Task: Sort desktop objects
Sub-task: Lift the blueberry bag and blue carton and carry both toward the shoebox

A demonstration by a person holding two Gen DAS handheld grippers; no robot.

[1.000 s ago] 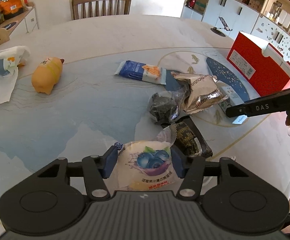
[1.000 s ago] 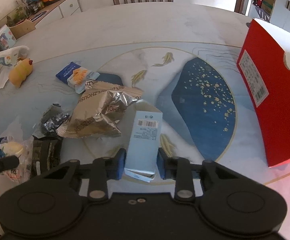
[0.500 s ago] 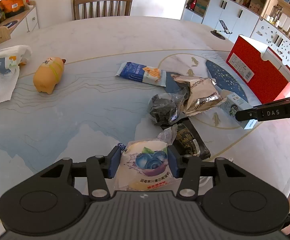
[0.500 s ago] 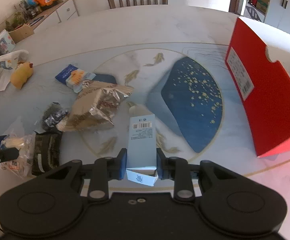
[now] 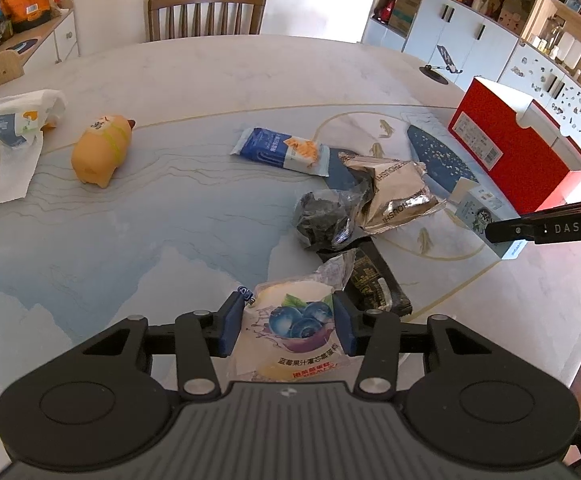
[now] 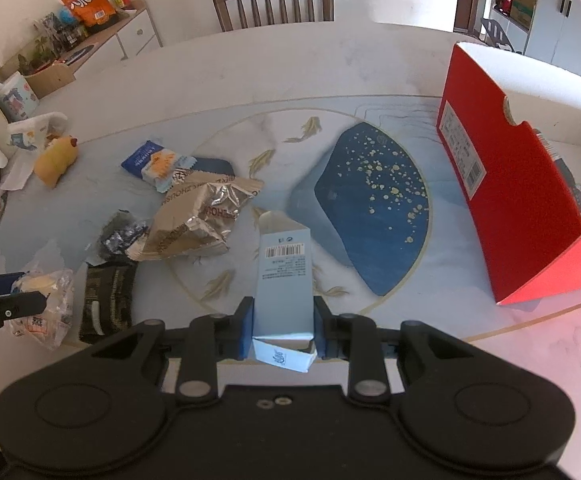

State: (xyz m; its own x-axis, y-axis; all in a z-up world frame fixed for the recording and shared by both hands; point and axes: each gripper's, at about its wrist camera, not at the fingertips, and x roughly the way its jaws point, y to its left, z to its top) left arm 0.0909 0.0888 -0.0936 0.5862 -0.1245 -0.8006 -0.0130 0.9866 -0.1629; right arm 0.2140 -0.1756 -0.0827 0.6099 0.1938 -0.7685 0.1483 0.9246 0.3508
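Presently, each gripper pinches one item for sorting: the left gripper (image 5: 285, 326), jaws just closing, clamps the blueberry snack packet (image 5: 295, 332) near the table (image 5: 178, 216) edge, while the right gripper (image 6: 283, 330) clamps the pale blue carton (image 6: 284, 280), nose-down above the tabletop, presumably bound for the red box (image 6: 518, 208).

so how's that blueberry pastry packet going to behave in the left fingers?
Probably soft: the blueberry packet is a clear, crinkled film, so it may squash and sag. Film likely slippery. Left gripper has been closing, with its fingers on both sides.
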